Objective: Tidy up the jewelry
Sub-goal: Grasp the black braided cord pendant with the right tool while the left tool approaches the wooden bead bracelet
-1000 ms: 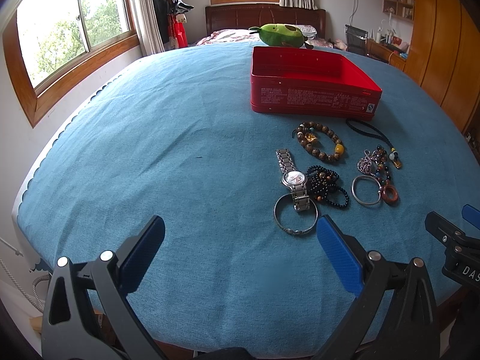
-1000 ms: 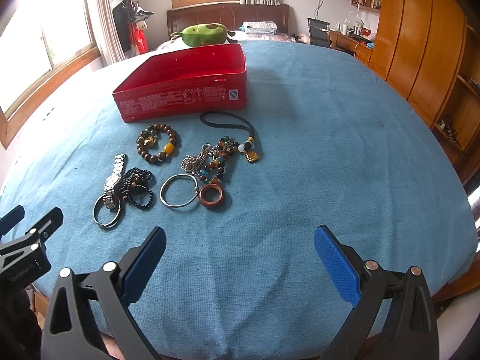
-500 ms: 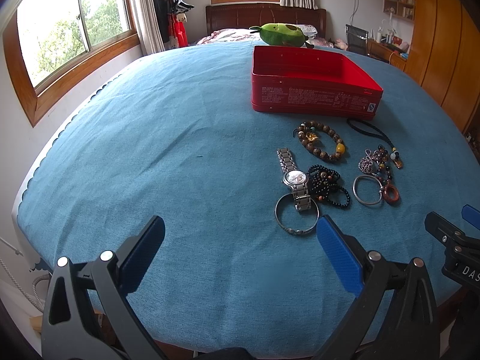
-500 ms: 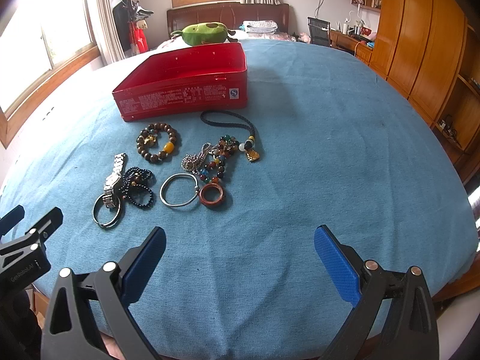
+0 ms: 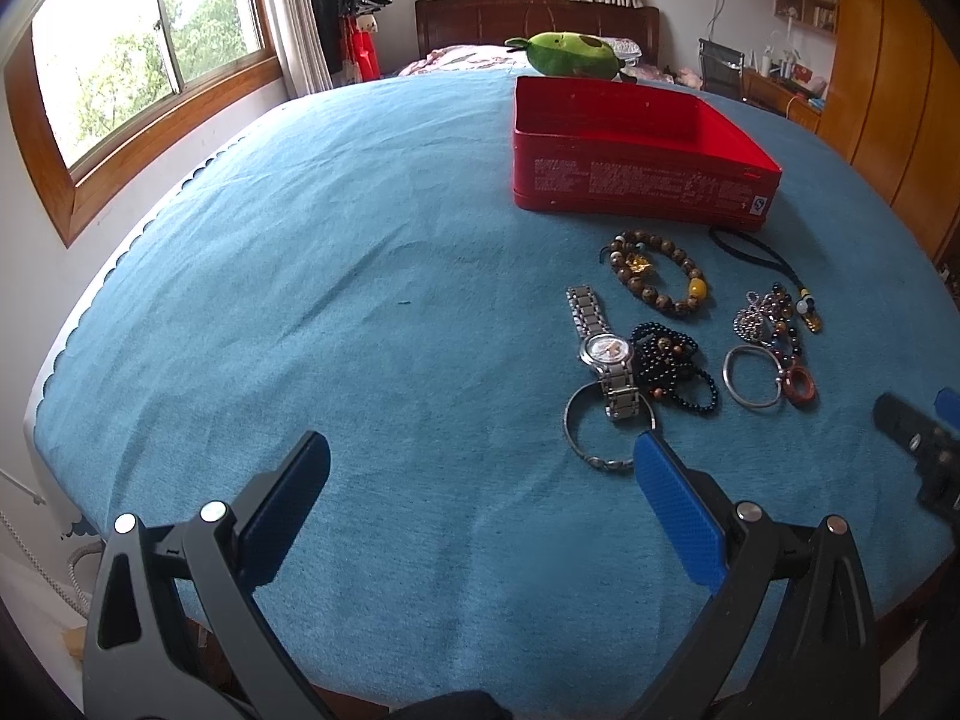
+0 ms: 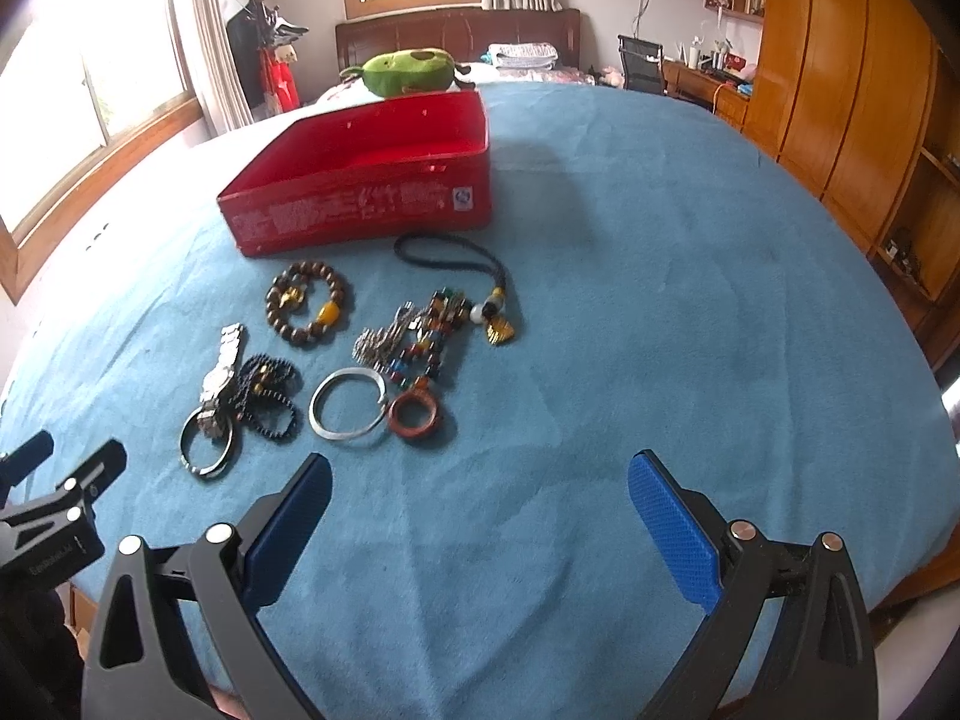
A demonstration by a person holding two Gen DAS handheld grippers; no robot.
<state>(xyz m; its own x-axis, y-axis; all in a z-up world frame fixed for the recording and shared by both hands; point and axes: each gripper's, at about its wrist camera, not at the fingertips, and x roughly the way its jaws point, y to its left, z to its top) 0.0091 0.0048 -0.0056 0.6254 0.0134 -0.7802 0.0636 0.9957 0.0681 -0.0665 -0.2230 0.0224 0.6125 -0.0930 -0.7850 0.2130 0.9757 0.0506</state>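
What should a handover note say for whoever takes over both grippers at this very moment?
Left gripper: open, empty, hovering over the blue cloth.
Right gripper: open, empty, hovering just short of the jewelry.
Red box: open, looks empty as far as visible.
All on the cloth in front of the box: brown bead bracelet, watch with its strap end lying across a metal bangle, black bead strand, silver bangle, reddish ring, multicoloured bead and chain pile, black cord pendant.
Done: nothing boxed.
Left: move every piece into the box.
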